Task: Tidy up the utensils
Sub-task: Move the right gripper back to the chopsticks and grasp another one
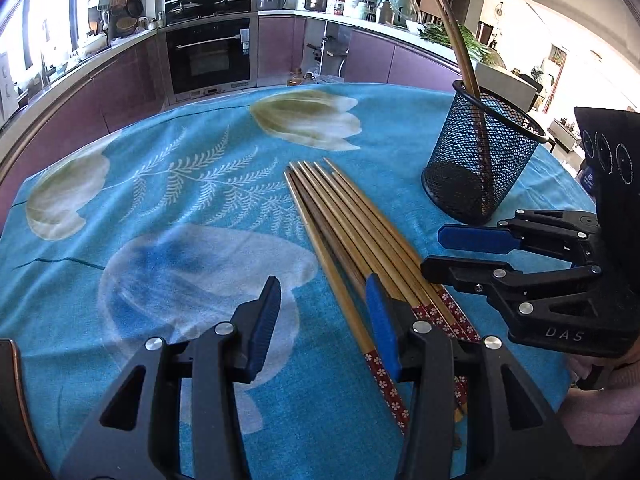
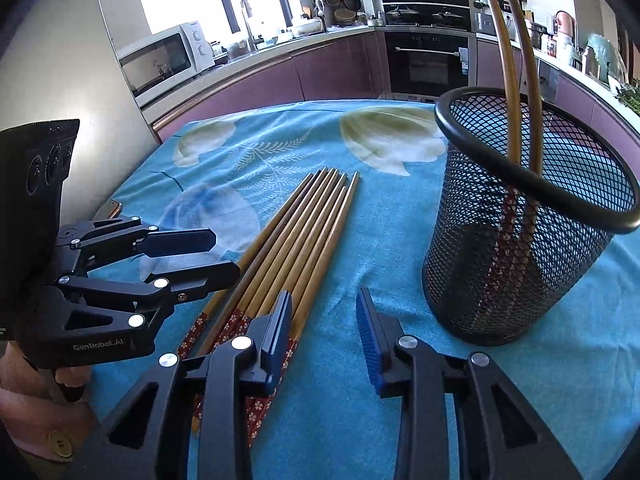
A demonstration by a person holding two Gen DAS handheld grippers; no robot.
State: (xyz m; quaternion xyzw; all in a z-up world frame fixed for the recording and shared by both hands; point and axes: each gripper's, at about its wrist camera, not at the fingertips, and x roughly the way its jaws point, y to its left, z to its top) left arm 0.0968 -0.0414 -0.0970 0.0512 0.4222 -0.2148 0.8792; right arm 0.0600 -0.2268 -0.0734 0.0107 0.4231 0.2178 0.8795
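Observation:
Several wooden chopsticks (image 1: pixel 352 220) (image 2: pixel 296 232) with red flowered ends lie side by side on the blue cloth. My left gripper (image 1: pixel 323 284) hovers open over their near ends, with the leftmost stick passing between its fingers and no pad pressing on it. My right gripper (image 2: pixel 324 296) is open at the bundle's right side; its left finger sits over the sticks and the outermost stick lies in the gap. Each gripper also shows in the other view, the right gripper (image 1: pixel 436 252) and the left gripper (image 2: pixel 226 254). A black mesh holder (image 1: pixel 480 160) (image 2: pixel 520 260) stands upright to the right, holding two chopsticks (image 1: pixel 460 44) (image 2: pixel 508 60).
The blue flower-print tablecloth (image 1: pixel 180 200) covers the table. Behind it run a purple kitchen counter and an oven (image 1: pixel 210 56). A phone-like object (image 2: pixel 110 208) lies at the table's left edge. A hand (image 2: pixel 24 380) and a pink sleeve (image 1: pixel 600 404) hold the grippers.

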